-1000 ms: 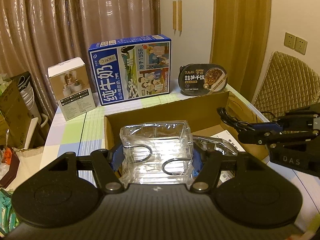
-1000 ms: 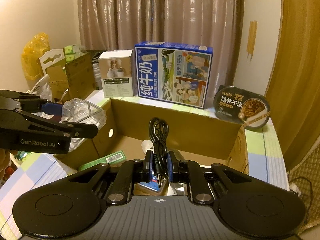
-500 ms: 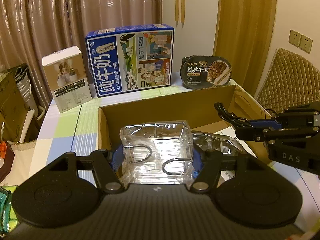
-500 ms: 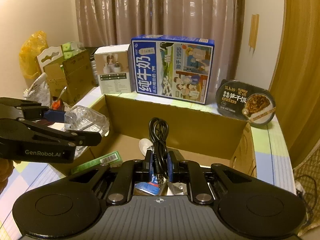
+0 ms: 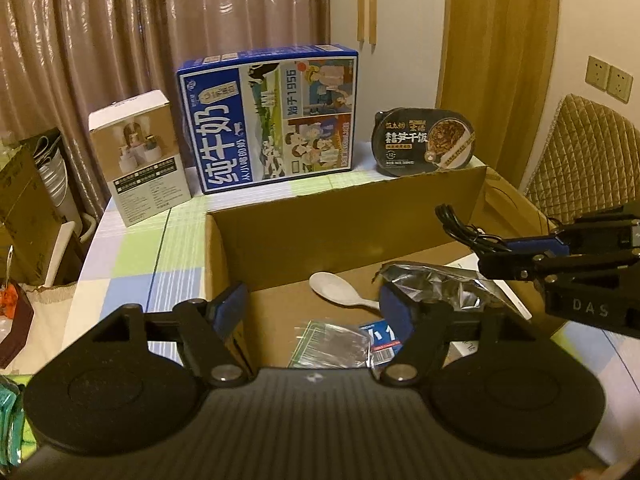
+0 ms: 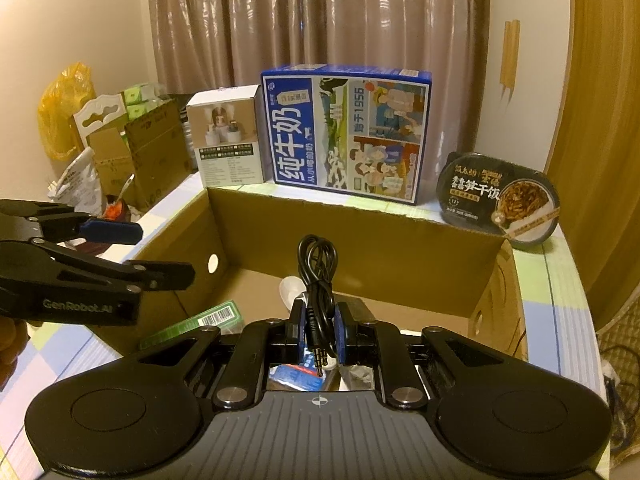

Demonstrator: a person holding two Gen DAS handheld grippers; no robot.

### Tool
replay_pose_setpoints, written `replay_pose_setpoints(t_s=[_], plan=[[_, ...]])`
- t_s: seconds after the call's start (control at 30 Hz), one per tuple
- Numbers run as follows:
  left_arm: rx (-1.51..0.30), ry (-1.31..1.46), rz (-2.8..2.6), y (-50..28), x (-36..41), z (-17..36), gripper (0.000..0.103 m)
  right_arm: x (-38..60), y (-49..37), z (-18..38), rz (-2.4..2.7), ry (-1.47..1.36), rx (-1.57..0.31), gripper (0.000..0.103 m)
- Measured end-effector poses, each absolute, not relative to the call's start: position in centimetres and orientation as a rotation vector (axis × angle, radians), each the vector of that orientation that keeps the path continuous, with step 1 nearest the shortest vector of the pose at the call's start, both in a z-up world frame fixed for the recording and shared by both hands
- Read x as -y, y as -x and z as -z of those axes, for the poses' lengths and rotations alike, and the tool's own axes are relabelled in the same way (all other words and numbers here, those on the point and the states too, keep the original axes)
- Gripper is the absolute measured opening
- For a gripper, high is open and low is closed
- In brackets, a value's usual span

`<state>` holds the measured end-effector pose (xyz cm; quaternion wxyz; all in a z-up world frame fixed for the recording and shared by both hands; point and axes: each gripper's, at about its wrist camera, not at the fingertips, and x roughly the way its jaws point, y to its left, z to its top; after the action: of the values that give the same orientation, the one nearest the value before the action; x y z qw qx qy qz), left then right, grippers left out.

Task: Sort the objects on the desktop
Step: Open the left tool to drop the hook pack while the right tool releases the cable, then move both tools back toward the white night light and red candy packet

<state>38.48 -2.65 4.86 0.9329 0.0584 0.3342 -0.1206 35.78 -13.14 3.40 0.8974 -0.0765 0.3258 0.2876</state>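
Observation:
My left gripper (image 5: 312, 304) hangs over the open cardboard box (image 5: 360, 220). Its jaws are opening and nothing is between them. Below it in the box lie a white spoon (image 5: 332, 292), a crumpled silver foil packet (image 5: 440, 284) and a green barcoded packet (image 5: 320, 340). The clear plastic container cannot be made out with certainty. My right gripper (image 6: 320, 320) is shut on a coiled black audio cable (image 6: 316, 264), held upright above the box's right half. The left gripper (image 6: 148, 254) also shows from the side in the right wrist view.
Behind the cardboard box stand a blue milk carton box (image 5: 268, 120), a small white product box (image 5: 140, 152) and a black instant-meal bowl (image 5: 424, 142). Cardboard boxes and bags (image 6: 140, 152) crowd the far left. A quilted chair back (image 5: 580, 152) is at the right.
The clear plastic container that sat between my left gripper's pads is gone from them, and the jaws have widened. Both grippers sank slightly toward the box. The right still grips the cable.

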Motion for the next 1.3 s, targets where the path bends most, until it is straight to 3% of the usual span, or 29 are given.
replay_pose_setpoints(t_s=[0.67, 0.7, 0.73, 0.77, 0.83, 1.3], plan=[[-0.696, -0.108, 0.217, -37.4, 0.8, -4.4, 0.068, 11.7, -35.6, -3.5, -0.609, 0.136, -0.648, 0.012], [-0.696, -0.108, 0.217, -37.4, 0.8, -4.4, 0.068, 11.8, -35.6, -3.5, -0.613, 0.128, -0.643, 0.014], [-0.697, -0.108, 0.216, -37.3, 0.7, -4.3, 0.068, 11.8, -35.7, -3.5, -0.615, 0.124, -0.639, 0.025], [-0.698, -0.107, 0.215, -37.2, 0.6, -4.3, 0.068, 11.9, -35.7, -3.5, -0.614, 0.123, -0.636, 0.045], [-0.700, -0.107, 0.216, -37.1, 0.5, -4.1, 0.068, 12.3, -35.4, -3.5, -0.606, 0.113, -0.627, 0.056], [-0.712, -0.089, 0.210, -35.5, 0.0, -3.6, 0.070, 15.1, -32.0, -3.0, -0.593, 0.062, -0.654, 0.056]])
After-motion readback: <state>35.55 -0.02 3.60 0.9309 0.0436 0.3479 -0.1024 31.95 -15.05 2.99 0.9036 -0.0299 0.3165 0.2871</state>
